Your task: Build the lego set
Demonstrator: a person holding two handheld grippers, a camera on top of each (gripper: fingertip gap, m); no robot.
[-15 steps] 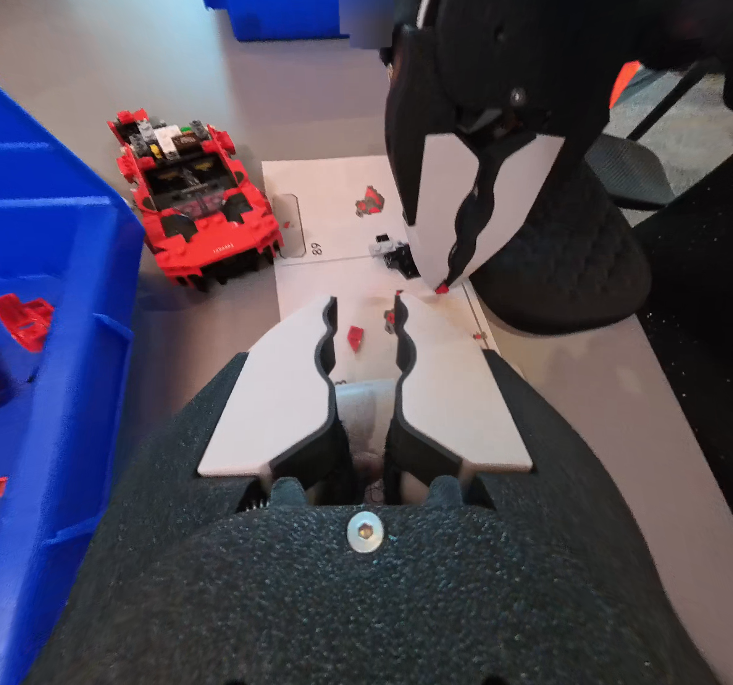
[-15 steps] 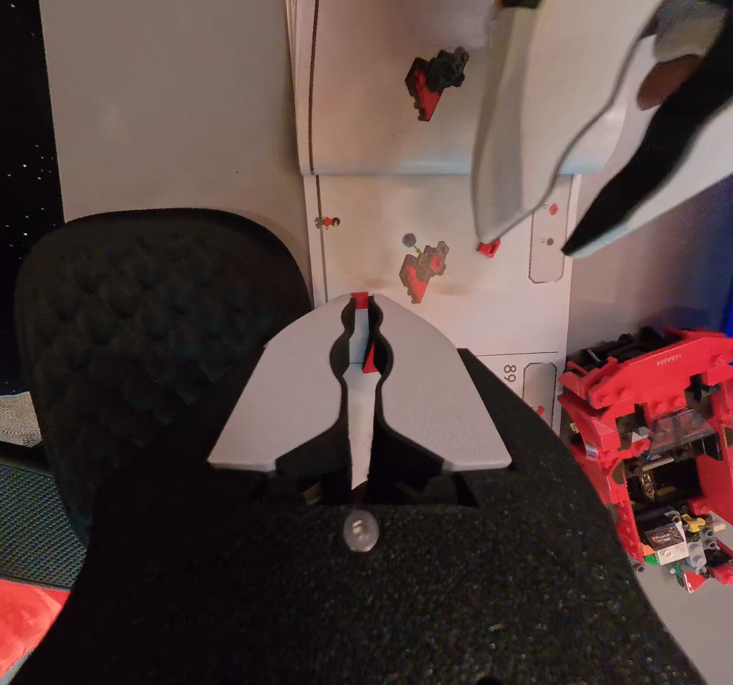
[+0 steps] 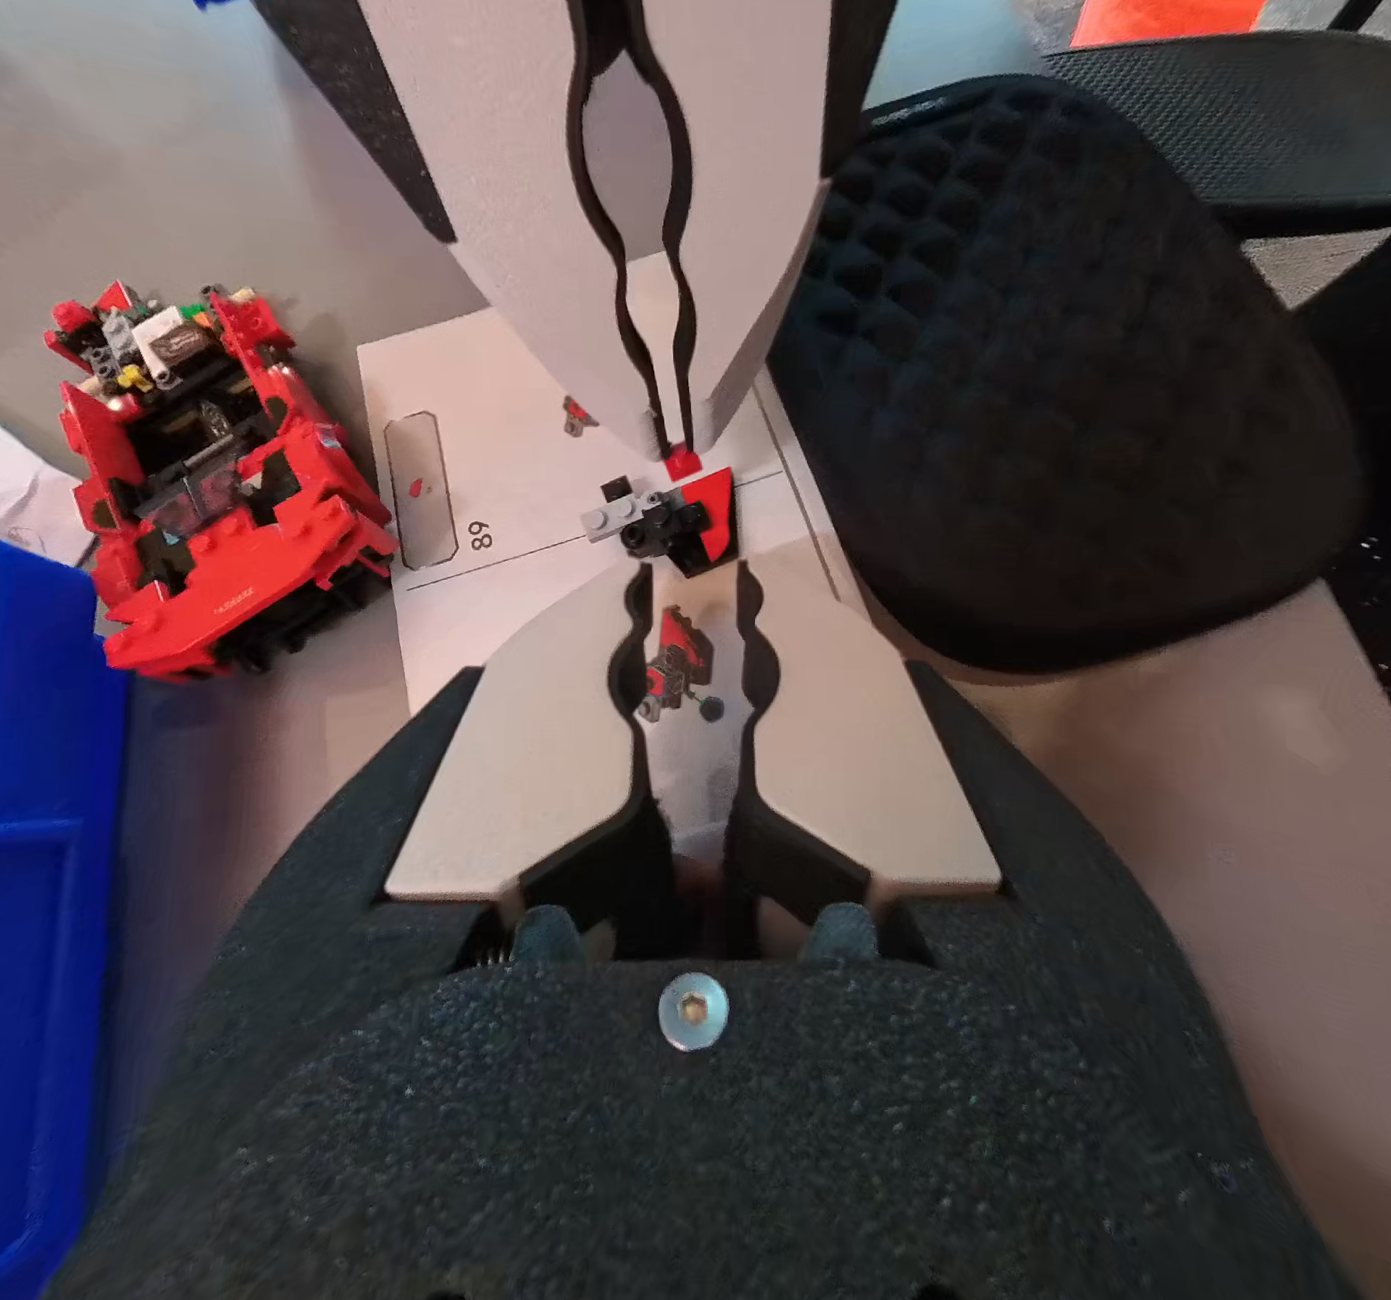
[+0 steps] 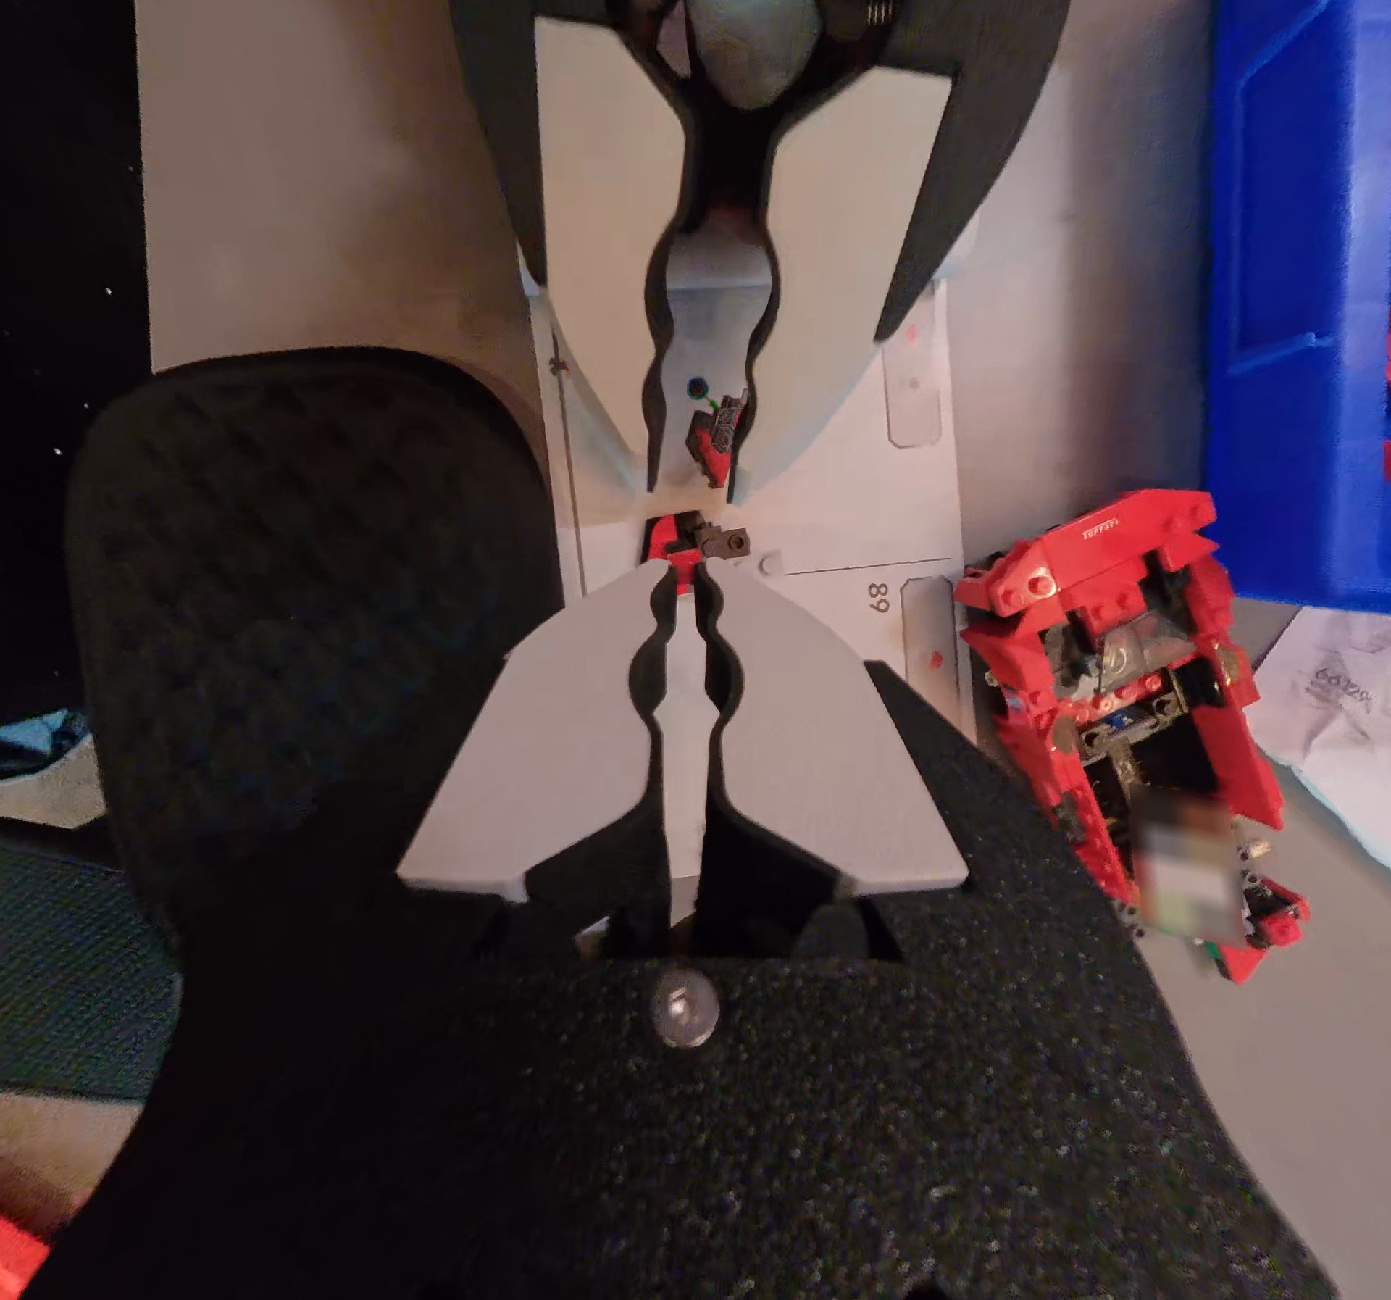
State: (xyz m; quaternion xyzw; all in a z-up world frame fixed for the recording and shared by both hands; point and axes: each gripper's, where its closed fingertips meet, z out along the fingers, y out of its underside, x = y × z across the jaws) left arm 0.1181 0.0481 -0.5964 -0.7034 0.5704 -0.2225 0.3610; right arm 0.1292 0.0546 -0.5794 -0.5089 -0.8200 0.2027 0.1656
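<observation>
A small black, grey and red sub-assembly (image 3: 662,520) lies on the open instruction booklet (image 3: 482,390). My left gripper (image 3: 692,571) is open and empty, its tips just short of the sub-assembly's near end. My right gripper (image 3: 675,439) comes in from the far side, shut on a small red piece (image 3: 682,466) that it holds at the sub-assembly's far edge. In the right wrist view the right gripper (image 4: 683,575) pinches the red piece (image 4: 683,561) against the sub-assembly (image 4: 715,539), with the left gripper (image 4: 689,500) opposite. Whether the piece is seated is hidden.
The part-built red car (image 3: 218,481) stands left of the booklet and also shows in the right wrist view (image 4: 1114,699). A blue bin (image 3: 53,887) sits at the left edge. A black chair seat (image 3: 1054,375) overlaps the table's right side. Crumpled paper (image 4: 1340,707) lies beyond the car. My two grippers' fingertips are within a few centimetres of each other.
Both grippers have closed in on the sub-assembly from opposite sides. The right gripper has carried the red piece down to it. The left gripper has stayed open.
</observation>
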